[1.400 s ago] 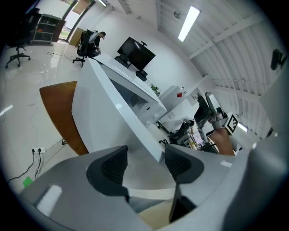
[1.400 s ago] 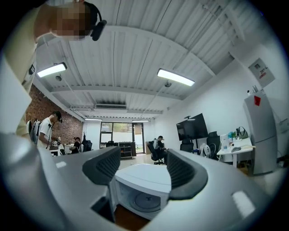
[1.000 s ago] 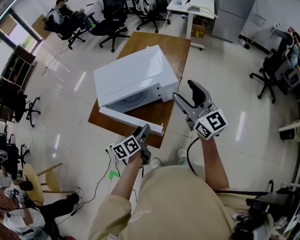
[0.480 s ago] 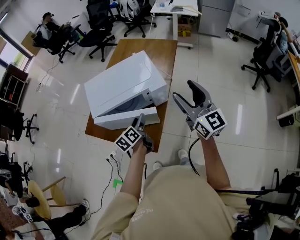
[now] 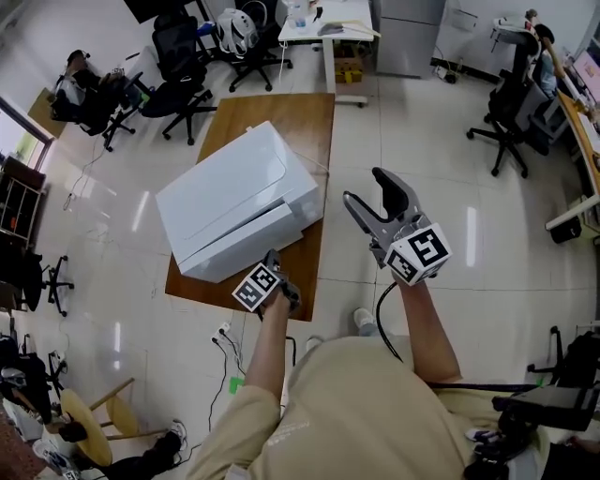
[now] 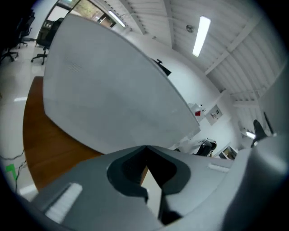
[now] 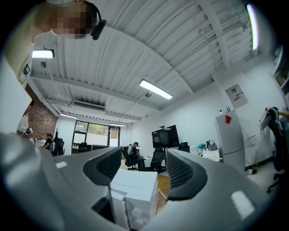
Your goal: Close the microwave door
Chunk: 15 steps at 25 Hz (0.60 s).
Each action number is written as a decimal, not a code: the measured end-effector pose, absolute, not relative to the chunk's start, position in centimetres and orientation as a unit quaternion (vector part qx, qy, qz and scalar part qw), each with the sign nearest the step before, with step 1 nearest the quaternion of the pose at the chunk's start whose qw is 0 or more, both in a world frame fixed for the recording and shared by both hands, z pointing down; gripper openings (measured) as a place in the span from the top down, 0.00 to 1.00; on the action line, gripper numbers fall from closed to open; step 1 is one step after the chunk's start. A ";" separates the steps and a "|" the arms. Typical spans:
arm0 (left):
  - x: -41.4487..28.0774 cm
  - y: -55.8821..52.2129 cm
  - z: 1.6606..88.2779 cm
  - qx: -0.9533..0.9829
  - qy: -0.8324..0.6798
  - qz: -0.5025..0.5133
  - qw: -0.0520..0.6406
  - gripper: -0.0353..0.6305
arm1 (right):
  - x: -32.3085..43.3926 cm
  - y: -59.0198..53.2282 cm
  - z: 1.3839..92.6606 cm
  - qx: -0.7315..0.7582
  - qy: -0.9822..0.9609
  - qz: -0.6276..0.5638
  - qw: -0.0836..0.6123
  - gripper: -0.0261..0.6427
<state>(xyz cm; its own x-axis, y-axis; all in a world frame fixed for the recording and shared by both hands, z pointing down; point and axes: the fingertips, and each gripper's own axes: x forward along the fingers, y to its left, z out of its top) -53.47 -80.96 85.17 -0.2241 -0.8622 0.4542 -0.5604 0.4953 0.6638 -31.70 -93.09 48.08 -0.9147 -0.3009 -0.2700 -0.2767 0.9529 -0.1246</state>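
Observation:
The white microwave [image 5: 234, 197] sits on a brown wooden table [image 5: 302, 122], and its door [image 5: 251, 242] lies flush against the body. My left gripper [image 5: 273, 255] is at the door's near edge. Its jaws are closing and meet at the tips with nothing between them. In the left gripper view the microwave [image 6: 113, 94] fills the frame just past the left gripper [image 6: 145, 148], over the table [image 6: 49, 144]. My right gripper [image 5: 363, 185] is held up to the right of the table, jaws apart and empty. The right gripper view shows the microwave [image 7: 135, 189] beyond the right gripper [image 7: 143, 155].
Black office chairs [image 5: 178, 94] stand beyond the table's left end, and others [image 5: 506, 112] at the far right. A white desk [image 5: 328, 23] and a grey cabinet [image 5: 408, 37] stand at the back. A power strip with cables [image 5: 225, 330] lies on the floor by the table's near corner.
The door, hanging wide open a second ago, has swung up against the microwave. My left gripper moved forward with it toward the door. The right gripper has stayed raised.

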 end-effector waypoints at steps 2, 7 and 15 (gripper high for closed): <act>-54.2 -82.4 83.2 0.485 -0.769 -0.171 0.380 0.94 | -31.6 -93.8 48.3 -0.155 0.976 -0.045 0.145 0.52; -56.2 -84.0 82.7 0.469 -0.766 -0.181 0.400 0.94 | -32.2 -94.2 49.2 -0.155 0.976 -0.054 0.144 0.52; -55.8 -84.7 81.3 0.530 -0.744 -0.165 0.372 0.85 | -34.8 -93.3 49.2 -0.128 0.980 -0.057 0.143 0.52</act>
<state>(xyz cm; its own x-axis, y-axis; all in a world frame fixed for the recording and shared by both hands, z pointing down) -55.76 -84.68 81.27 -0.1625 -0.9113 0.3783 -0.6654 0.3843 0.6400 -34.82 -93.32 49.23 -0.9263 -0.2681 -0.2647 -0.2353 0.9604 -0.1492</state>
